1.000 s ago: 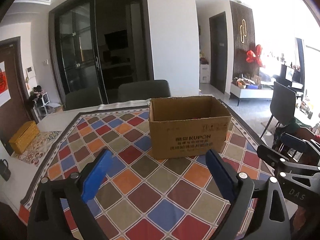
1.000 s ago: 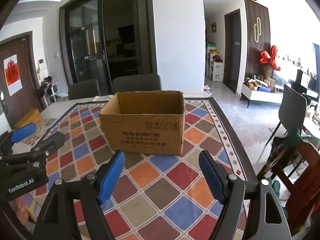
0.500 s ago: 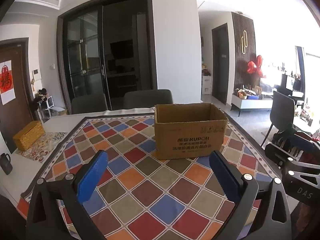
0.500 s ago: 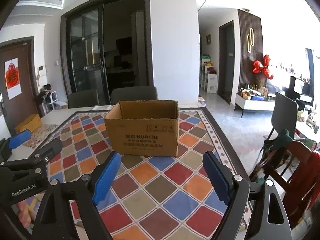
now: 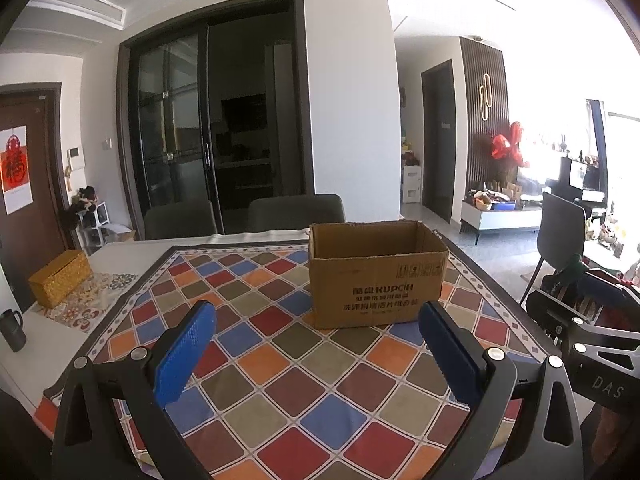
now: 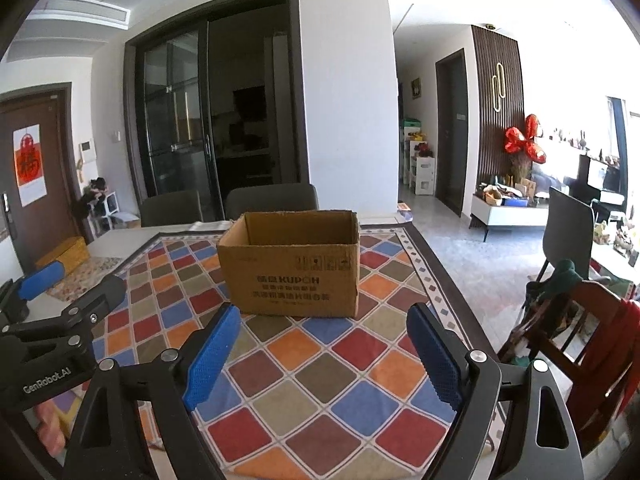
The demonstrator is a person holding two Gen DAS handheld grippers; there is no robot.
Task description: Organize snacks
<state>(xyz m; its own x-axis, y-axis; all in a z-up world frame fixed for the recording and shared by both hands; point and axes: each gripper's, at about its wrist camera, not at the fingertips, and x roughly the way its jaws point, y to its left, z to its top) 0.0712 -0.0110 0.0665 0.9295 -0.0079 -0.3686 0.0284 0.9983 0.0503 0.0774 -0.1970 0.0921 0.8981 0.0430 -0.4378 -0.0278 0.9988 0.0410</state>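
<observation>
Two grippers, left gripper (image 5: 316,344) and right gripper (image 6: 322,354), hovering side by side over the near edge of the checkered tablecloth (image 5: 280,360), jaws spread wide, nothing between the blue pads. Aimed at the open-topped cardboard box (image 5: 376,276) toward the cloth's far right corner, probably to receive snacks. No snacks visible; box interior hidden.

We are reading "KUPOH" on the front of the cardboard box (image 5: 378,276) — the lines of Chinese print under it are too small to make out. The left gripper (image 6: 56,344) is showing "GenRobot.AI" on its body, the right gripper (image 5: 600,360) "DAS". A red paper sign (image 5: 15,165) on the brown door is bearing one Chinese character (seemingly 福).
</observation>
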